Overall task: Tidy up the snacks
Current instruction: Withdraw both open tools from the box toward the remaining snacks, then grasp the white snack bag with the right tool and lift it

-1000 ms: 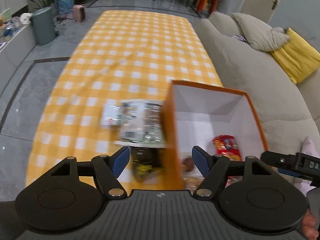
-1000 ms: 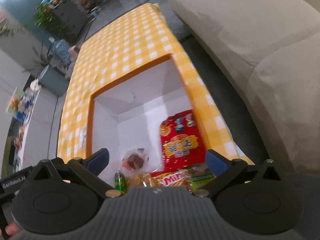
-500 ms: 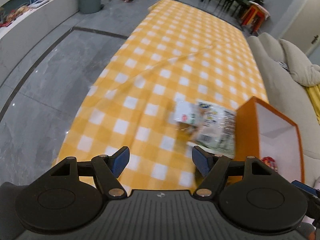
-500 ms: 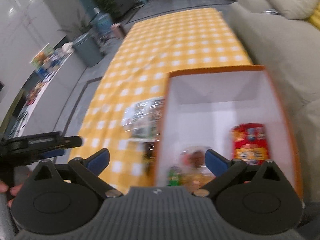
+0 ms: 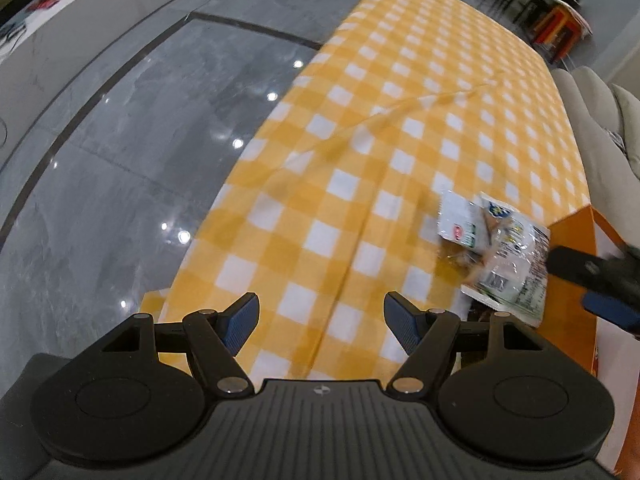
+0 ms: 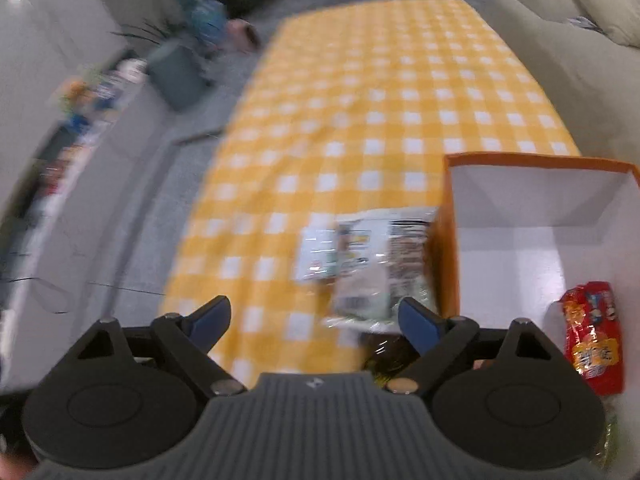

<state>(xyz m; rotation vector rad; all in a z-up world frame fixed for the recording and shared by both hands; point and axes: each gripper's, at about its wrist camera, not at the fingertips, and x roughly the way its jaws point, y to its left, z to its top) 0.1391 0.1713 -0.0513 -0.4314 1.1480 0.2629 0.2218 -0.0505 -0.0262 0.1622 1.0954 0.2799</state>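
Observation:
A pile of clear and white snack packets (image 5: 496, 256) (image 6: 368, 264) lies on the yellow-checked tablecloth (image 5: 360, 160), against the left wall of the orange box (image 6: 450, 248) (image 5: 572, 236). A dark packet (image 6: 384, 354) lies just in front of the pile. Inside the white-lined box lies a red snack bag (image 6: 592, 340). My right gripper (image 6: 314, 318) hovers over the near end of the pile. Its jaws are closing, with only bare cloth between the pads. Its right finger is over the pile's edge. My left gripper (image 5: 322, 322) stands open over bare cloth, left of the pile.
A grey sofa (image 6: 560, 64) runs along the table's right side. Glossy grey floor (image 5: 120, 160) lies off the left edge, with a grey bin (image 6: 176, 76) and a low white shelf (image 5: 60, 28) beyond. The far half of the cloth holds nothing.
Both grippers have swung left, away from the box. The left now hangs over bare cloth near the table's left edge. The right went from above the box to above the packets, jaws slightly narrower.

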